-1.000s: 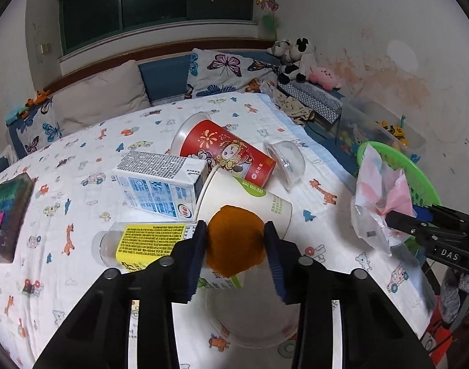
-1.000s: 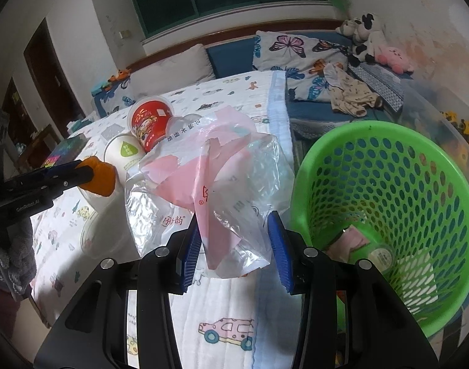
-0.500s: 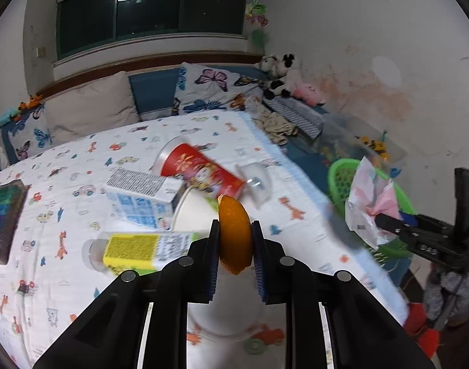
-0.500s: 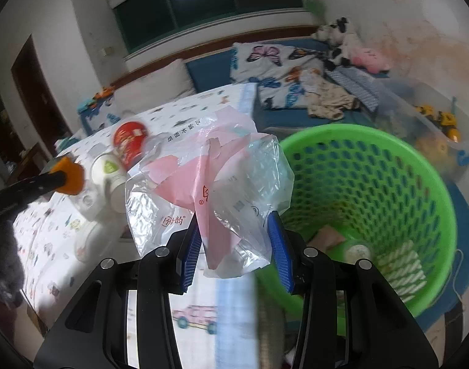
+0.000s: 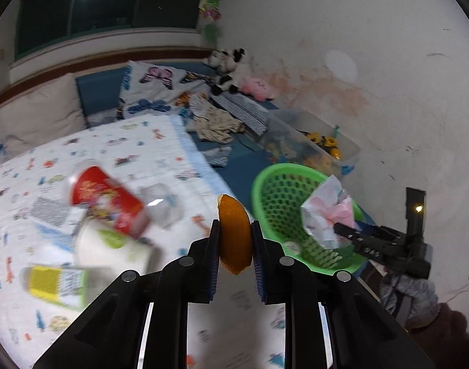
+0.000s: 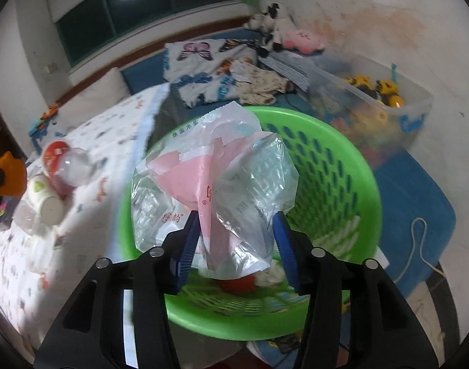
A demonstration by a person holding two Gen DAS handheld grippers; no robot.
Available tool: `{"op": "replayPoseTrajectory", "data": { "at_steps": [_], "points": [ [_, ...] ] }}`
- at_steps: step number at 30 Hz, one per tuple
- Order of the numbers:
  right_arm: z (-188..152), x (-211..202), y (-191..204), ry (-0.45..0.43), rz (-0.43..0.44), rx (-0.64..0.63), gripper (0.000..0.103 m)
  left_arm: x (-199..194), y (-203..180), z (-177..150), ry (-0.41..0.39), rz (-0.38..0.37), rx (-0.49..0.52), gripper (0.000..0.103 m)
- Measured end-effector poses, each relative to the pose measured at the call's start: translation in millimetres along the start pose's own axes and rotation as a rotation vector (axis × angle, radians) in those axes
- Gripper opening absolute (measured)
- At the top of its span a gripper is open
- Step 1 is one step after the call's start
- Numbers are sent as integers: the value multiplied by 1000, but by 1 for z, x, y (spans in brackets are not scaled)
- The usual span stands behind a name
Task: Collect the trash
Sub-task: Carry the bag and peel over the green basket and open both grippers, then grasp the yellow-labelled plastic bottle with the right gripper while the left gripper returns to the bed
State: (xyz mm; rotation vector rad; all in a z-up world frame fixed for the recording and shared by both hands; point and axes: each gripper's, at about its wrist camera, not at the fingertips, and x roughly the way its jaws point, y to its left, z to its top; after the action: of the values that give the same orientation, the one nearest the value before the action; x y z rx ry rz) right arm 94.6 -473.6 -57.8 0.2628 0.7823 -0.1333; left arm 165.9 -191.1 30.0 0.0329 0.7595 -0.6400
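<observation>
My left gripper [image 5: 234, 240] is shut on an orange peel [image 5: 234, 230] and holds it in the air above the bed's right edge, left of the green basket [image 5: 265, 184]. My right gripper [image 6: 234, 236] is shut on a crumpled pink and clear plastic bag [image 6: 216, 184] and holds it over the green basket [image 6: 335, 160]. The bag also shows in the left wrist view [image 5: 326, 212], above the basket's rim. Some trash lies in the basket's bottom.
On the patterned bedsheet [image 5: 111, 141] lie a red cup [image 5: 105, 196], a white paper cup [image 5: 108, 246], a carton [image 5: 56, 215], a yellow-labelled bottle [image 5: 56, 283] and a clear lid [image 5: 160, 206]. A clear toy bin [image 6: 385, 98] stands behind the basket by the wall.
My left gripper closed on the orange peel, lifted it off the bed and swung right toward the basket. My right gripper carried the bag from beside the basket to over it.
</observation>
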Motion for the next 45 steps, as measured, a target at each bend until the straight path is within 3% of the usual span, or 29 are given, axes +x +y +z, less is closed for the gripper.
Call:
{"op": "replayPoseTrajectory", "data": {
  "at_steps": [7,16,22,27,28,30,38,45],
  "points": [
    [-4,6,-17,12,-19,24,70,42,-39,14,63,-71,42,19],
    [-7,-11,-29,-25,-31,38,71,93,-78,25,140,-154,75,19],
    [-14,-21,-38,-37,-31,61,71,124,-97,20,200,-159,89,20],
    [-18,-24,-44,-40,-27,82,71,137,-101,15,231,-152,86,27],
    [-19,-24,-44,-40,-26,83,71,138,-101,14,234,-149,86,30],
    [-19,-24,-42,-39,-23,85,71,136,-100,13,228,-148,80,53],
    [-20,-31,-30,-48,-1,68,71,110,-83,13,180,-105,58,55],
    [-19,-35,-4,-55,56,35,71,64,-43,0,124,28,6,56]
  ]
}}
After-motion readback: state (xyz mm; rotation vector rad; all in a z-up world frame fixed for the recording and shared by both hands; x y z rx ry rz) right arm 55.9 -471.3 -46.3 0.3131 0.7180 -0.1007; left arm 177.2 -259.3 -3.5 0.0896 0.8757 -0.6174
